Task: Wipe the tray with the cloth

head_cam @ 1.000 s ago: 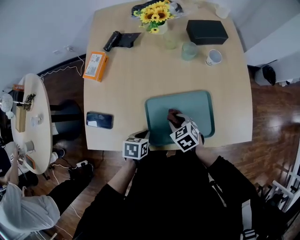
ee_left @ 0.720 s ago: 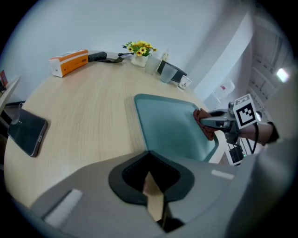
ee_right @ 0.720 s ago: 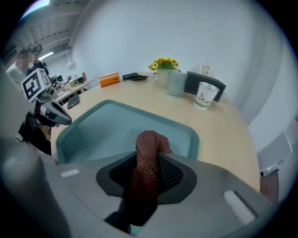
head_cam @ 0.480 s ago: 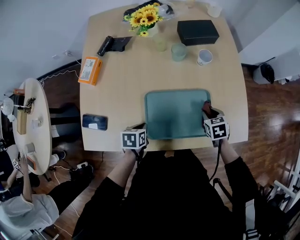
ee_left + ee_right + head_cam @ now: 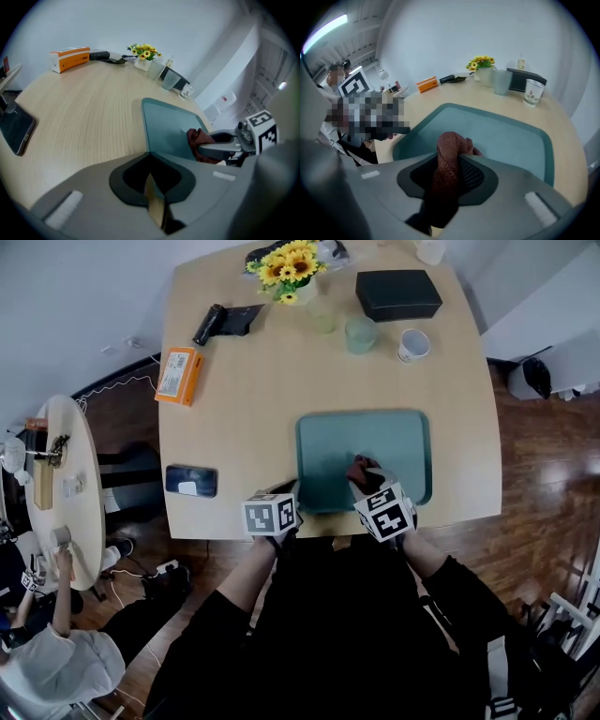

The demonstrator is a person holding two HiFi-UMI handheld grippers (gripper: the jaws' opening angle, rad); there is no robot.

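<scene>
The right gripper [image 5: 364, 480], its jaws nearly closed and clamping the dark red cloth [image 5: 359, 468], is sweeping back from the right rim of the teal tray [image 5: 323, 442] to its near middle. A wiping stroke is therefore under way, with the far half ahead of the gripper probably still needing passes. The left gripper [image 5: 284, 493] is staying closed at the tray corner just ahead of it, though whether it is pinching the rim is unclear. The right gripper view is showing the cloth bunched between its jaws, where the head view is giving only a dark lump.
</scene>
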